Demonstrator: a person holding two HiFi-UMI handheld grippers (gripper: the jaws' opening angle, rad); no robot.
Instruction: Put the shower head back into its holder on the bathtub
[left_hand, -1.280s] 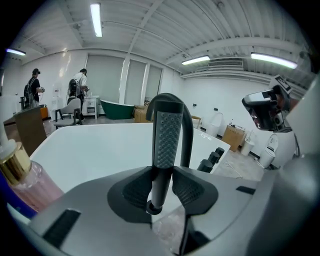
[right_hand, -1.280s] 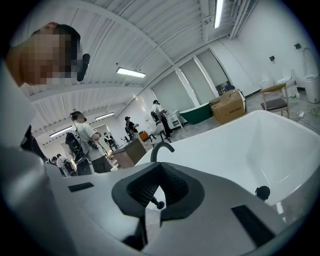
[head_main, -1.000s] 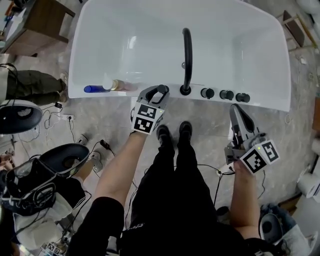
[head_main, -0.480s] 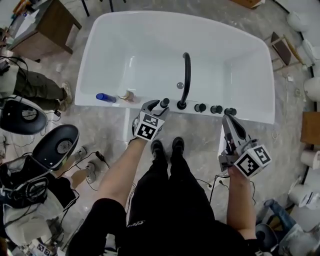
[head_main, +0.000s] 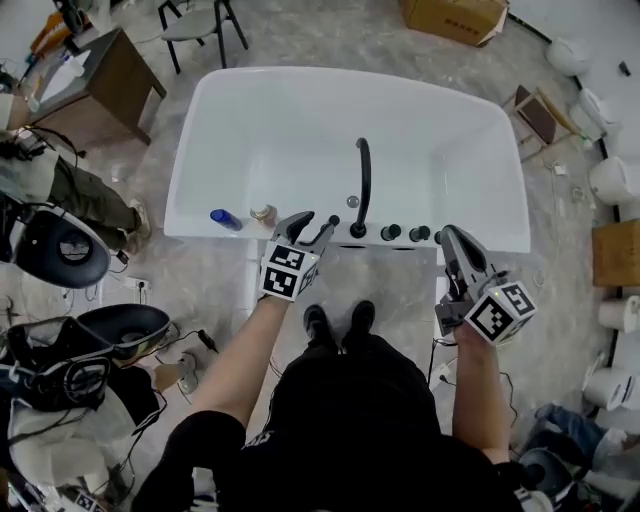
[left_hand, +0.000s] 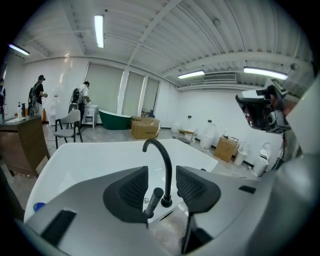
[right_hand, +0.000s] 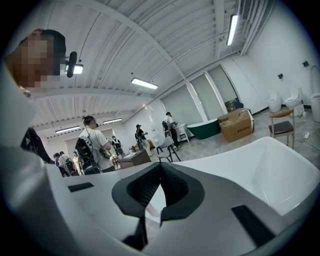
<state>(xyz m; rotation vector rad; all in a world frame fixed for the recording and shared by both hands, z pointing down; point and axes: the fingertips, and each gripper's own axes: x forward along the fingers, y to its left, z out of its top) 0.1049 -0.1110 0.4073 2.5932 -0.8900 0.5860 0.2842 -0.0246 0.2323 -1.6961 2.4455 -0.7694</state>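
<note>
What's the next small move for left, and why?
Probably just draw the left gripper back, clear of the tub. The shower head stands in the rim beside the faucet, seemingly seated. Left jaws, which have just closed a little, stand apart with nothing between them; the right gripper is shut and empty.

In the left gripper view the lower end of the shower head (left_hand: 153, 199) is hidden behind one pad of the left hand-held gripper (left_hand: 162, 186), so its holder cannot be seen; the blue bottle (left_hand: 38, 205) is mostly covered by the gripper body; in the head view the right hand-held gripper (head_main: 448, 238) covers the right end of the row of knobs (head_main: 418, 234); the small brownish thing (head_main: 263, 213) on the bathtub (head_main: 300, 110) rim is too small to tell; the cardboard box (head_main: 455, 18) is cut off by the far edge; the person's body (head_main: 340, 420) hides the near floor (head_main: 400, 300).
</note>
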